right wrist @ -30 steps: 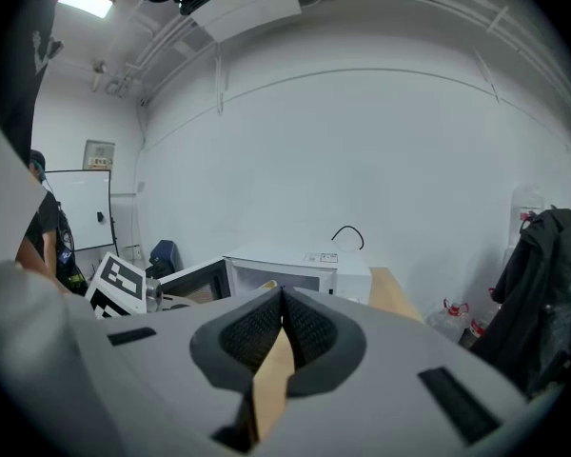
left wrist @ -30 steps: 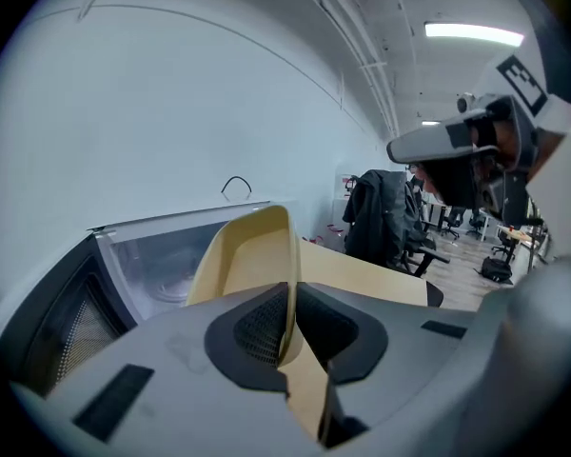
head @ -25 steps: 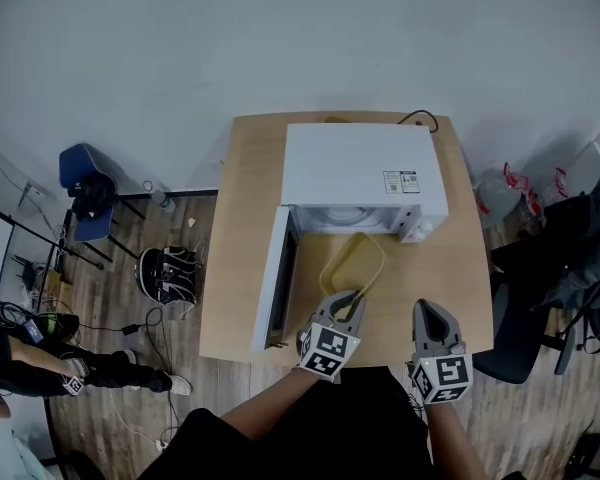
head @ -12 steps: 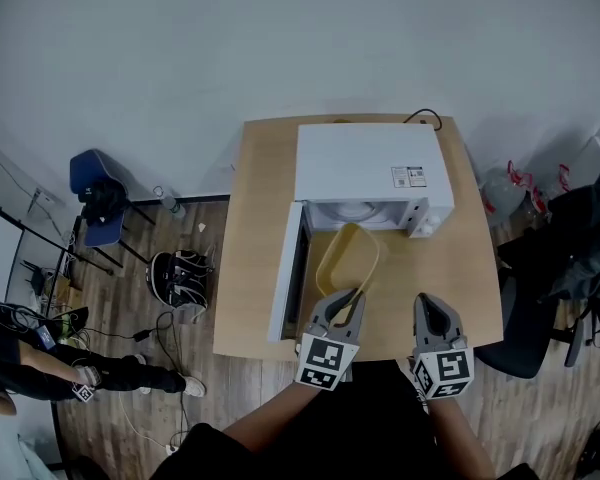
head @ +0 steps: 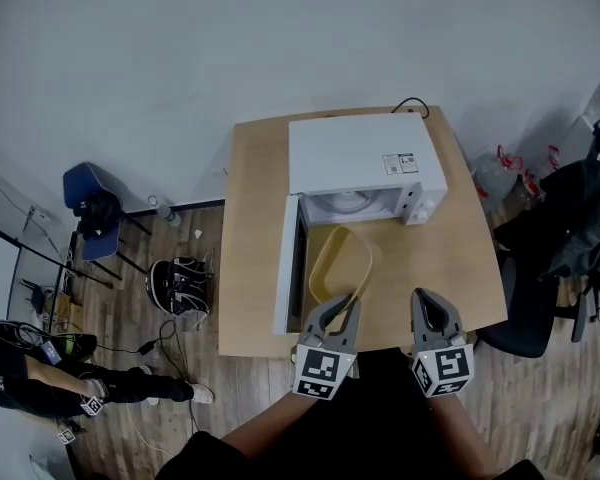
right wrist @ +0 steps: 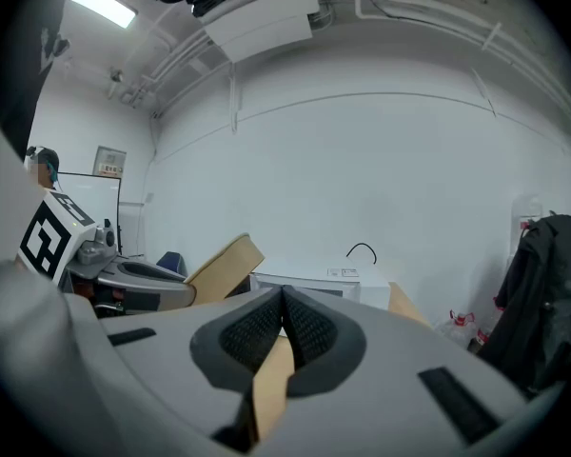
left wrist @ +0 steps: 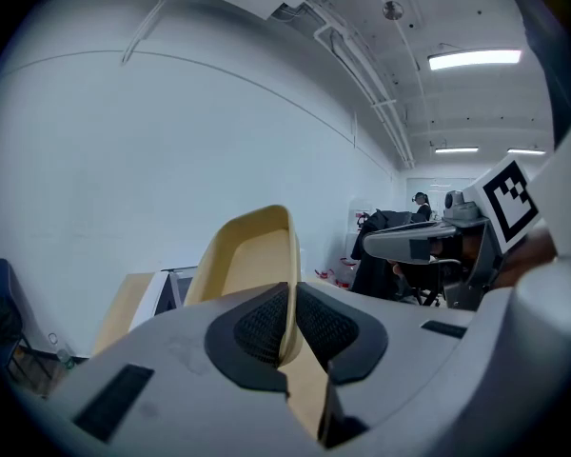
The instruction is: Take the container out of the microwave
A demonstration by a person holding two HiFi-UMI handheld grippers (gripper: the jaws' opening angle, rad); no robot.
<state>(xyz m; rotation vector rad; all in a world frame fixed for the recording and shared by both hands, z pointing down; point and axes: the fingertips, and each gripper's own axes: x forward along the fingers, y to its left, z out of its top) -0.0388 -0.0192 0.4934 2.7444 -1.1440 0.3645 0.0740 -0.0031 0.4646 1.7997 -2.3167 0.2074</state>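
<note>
The white microwave point(head: 365, 163) stands at the back of the wooden table point(head: 252, 218), its door point(head: 288, 260) swung open to the left. A shallow yellow container point(head: 340, 260) hangs tilted in front of the open cavity, outside it. My left gripper point(head: 346, 301) is shut on its near rim; in the left gripper view the two pads pinch the container point(left wrist: 243, 255) wall at the left gripper point(left wrist: 290, 317). My right gripper point(head: 432, 303) hovers to the right, shut with nothing in it; its pads point(right wrist: 305, 327) meet. The container point(right wrist: 219, 267) shows at the left of that view.
A round plate point(head: 345, 204) lies inside the microwave. A black cable point(head: 412, 105) runs behind it. On the floor are a blue chair point(head: 80, 193), a dark bag point(head: 180, 283) and a person point(head: 30, 383) at the left. A black office chair point(head: 525, 313) stands at the right.
The left gripper has risen and drawn back towards me with the yellow container, which now hangs farther from the microwave opening. The right gripper shifted slightly and stayed shut.
</note>
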